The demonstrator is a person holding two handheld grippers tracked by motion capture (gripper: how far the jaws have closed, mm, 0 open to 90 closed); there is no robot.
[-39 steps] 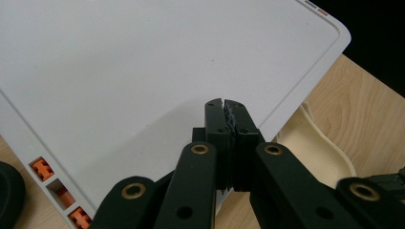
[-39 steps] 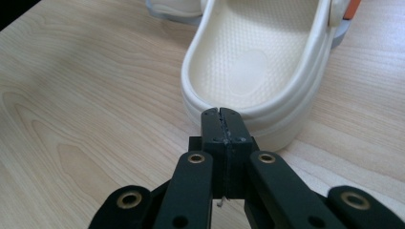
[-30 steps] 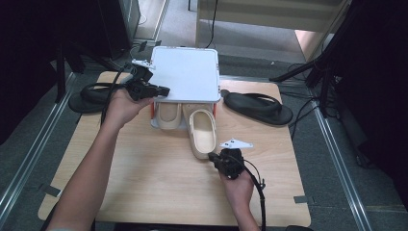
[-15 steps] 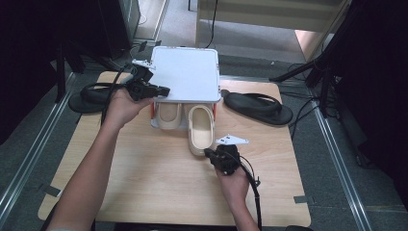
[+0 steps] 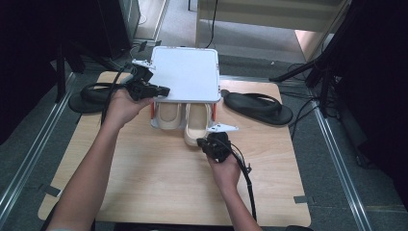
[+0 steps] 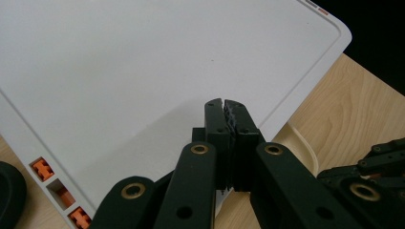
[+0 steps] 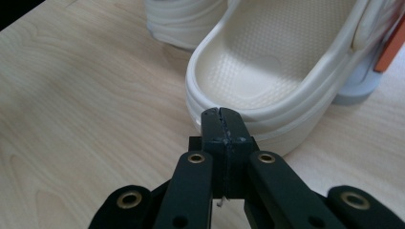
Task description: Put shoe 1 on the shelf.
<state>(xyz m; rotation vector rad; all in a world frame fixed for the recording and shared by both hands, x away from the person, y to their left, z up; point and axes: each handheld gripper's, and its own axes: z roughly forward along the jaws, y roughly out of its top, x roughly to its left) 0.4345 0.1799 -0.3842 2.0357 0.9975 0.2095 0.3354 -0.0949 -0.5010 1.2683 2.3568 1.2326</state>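
Both tongs are shut and hold nothing. Right gripper (image 5: 208,142) has its closed tips against the heel rim of the right clog (image 5: 197,124), which lies straight ahead of it with its long axis running away from the person, toe end already under the rack (image 5: 185,72). Heel still sticks out past the rack's front edge, beside the left clog (image 5: 169,115), which sits further in. Left gripper (image 5: 161,90) rests on the rack's left front corner. I judge the right hand nearer for pushing the clog in along its length. No brand or writing is readable.
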